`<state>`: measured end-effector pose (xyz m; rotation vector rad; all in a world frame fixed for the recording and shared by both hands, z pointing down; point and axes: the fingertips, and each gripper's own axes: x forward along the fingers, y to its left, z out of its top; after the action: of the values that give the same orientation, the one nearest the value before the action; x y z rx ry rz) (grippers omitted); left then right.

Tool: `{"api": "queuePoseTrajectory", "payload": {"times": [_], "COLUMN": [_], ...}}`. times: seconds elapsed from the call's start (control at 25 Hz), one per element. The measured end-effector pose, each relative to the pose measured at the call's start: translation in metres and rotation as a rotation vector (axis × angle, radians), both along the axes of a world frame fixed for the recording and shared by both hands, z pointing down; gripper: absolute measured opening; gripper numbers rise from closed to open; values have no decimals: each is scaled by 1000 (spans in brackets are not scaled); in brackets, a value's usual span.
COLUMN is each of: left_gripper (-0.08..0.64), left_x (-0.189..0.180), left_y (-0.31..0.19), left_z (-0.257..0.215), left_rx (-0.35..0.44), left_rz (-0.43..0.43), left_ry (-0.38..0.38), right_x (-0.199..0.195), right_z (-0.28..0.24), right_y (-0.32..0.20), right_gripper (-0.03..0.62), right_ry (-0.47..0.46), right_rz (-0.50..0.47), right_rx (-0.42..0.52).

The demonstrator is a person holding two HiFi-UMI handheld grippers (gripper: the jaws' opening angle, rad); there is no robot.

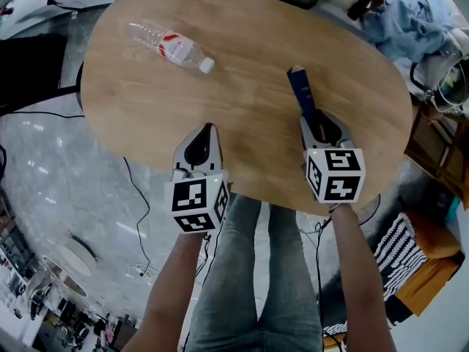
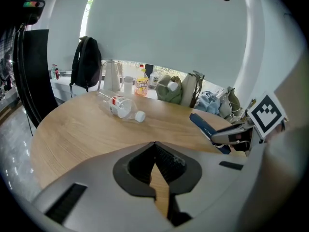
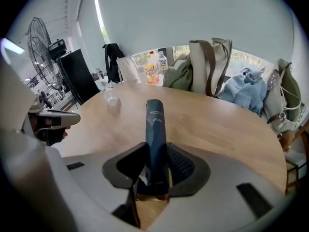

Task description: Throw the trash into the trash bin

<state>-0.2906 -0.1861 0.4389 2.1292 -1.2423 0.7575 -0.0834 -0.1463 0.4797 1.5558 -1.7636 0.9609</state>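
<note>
A clear plastic bottle [image 1: 170,46] with a red label and white cap lies on its side at the far left of the oval wooden table [image 1: 249,141]. It also shows in the left gripper view [image 2: 120,106]. My right gripper [image 1: 316,117] is shut on a slim dark blue box [image 1: 301,89], which sticks out forward from between the jaws [image 3: 155,129], just above the table's right half. My left gripper [image 1: 207,129] hovers over the table's near edge with its jaws together and nothing between them [image 2: 154,149]. No trash bin is clearly in view.
Bags and a blue cloth [image 1: 399,20] crowd the table's far right side. A striped cloth and an orange thing [image 1: 410,259] lie on the floor at the right. Cables run across the shiny floor at the left. A fan [image 3: 41,37] stands far left, and a backpack [image 2: 87,62] hangs there.
</note>
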Motion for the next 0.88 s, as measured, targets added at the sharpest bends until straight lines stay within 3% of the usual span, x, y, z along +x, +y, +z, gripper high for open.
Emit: {"api": "queuePoseTrajectory", "payload": {"times": [0.48,0.88], "left_gripper": [17,17], "left_x": [102,209], "left_y": [29,86], "left_z": [-10,-13], "left_rx": [3,3], "left_rz": [223,454], "left_ry": [20,20], "right_x": [99,185], "right_z": [-21,-28], "right_y": [72,171], "right_gripper": [137,135], "right_ry": [18,14], "right_rz": [263,513], "right_rx": [23,34]}}
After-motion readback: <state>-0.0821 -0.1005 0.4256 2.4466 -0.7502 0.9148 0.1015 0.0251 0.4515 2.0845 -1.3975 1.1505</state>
